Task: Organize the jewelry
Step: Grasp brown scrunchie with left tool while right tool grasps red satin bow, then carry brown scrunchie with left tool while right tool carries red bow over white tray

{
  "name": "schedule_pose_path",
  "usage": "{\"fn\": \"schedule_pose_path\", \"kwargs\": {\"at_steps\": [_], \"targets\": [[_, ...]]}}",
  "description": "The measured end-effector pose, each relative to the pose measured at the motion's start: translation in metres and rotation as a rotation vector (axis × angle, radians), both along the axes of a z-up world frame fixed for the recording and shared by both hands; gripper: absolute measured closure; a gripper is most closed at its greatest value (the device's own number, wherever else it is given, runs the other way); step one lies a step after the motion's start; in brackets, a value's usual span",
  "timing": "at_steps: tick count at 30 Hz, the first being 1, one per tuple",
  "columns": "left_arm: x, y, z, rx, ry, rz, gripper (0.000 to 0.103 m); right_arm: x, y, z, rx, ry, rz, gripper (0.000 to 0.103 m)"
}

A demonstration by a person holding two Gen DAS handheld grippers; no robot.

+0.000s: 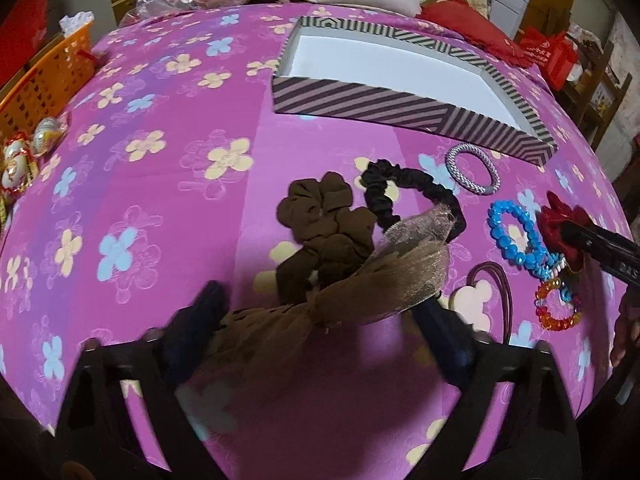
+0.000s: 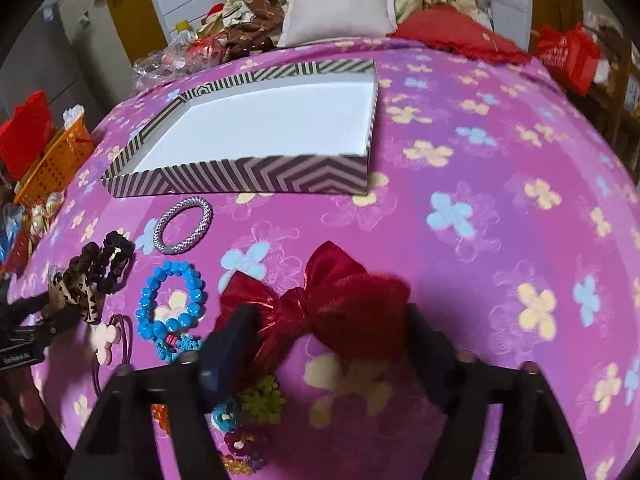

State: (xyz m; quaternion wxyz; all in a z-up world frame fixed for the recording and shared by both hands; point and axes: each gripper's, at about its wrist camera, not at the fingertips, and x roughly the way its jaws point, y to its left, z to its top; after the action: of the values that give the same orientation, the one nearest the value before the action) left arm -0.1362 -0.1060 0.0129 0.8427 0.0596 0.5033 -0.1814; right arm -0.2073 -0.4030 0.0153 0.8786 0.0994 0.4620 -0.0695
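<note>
My left gripper (image 1: pixel 318 300) stands over the pink flowered bedsheet with a brown mesh bow (image 1: pixel 344 292) spanning its jaws, and both fingers touch the bow's ends. My right gripper (image 2: pixel 328 316) has a shiny red bow (image 2: pixel 320 292) between its fingers, touching both; it also shows at the right edge of the left wrist view. A striped box (image 1: pixel 360 100) with a white inside lies open farther back. A brown flower scrunchie (image 1: pixel 320 216), a black scrunchie (image 1: pixel 420 184), a silver bracelet (image 1: pixel 490 188) and a blue bead bracelet (image 1: pixel 496 228) lie on the sheet.
An orange basket (image 1: pixel 44 84) and wrapped sweets (image 1: pixel 24 160) sit at the left edge of the bed. Pillows and red cloth are piled behind the box. A red-orange bead bracelet (image 1: pixel 544 312) and small flower clips (image 2: pixel 260 400) lie under the right gripper.
</note>
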Motion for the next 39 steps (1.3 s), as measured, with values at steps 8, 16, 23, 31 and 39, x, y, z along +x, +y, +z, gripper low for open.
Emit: {"fn": "schedule_pose_path", "kwargs": {"at_steps": [8, 16, 23, 31, 39], "targets": [[0.0, 0.007, 0.004, -0.059, 0.013, -0.017, 0.074, -0.008, 0.006, 0.003, 0.033, -0.043, 0.027, 0.086], [-0.006, 0.017, 0.034, -0.079, -0.039, -0.008, 0.076, -0.019, 0.017, 0.034, 0.046, -0.122, 0.053, 0.094], [-0.007, 0.017, 0.057, -0.087, -0.086, -0.002, 0.076, -0.02, 0.022, 0.052, 0.034, -0.162, 0.079, 0.097], [-0.005, 0.013, 0.067, -0.096, -0.101, 0.002, 0.076, -0.008, 0.015, 0.035, 0.061, -0.072, 0.054, 0.049], [-0.002, 0.009, 0.066, -0.091, -0.093, 0.007, 0.076, 0.009, 0.003, 0.003, 0.067, -0.025, -0.019, 0.064]]}}
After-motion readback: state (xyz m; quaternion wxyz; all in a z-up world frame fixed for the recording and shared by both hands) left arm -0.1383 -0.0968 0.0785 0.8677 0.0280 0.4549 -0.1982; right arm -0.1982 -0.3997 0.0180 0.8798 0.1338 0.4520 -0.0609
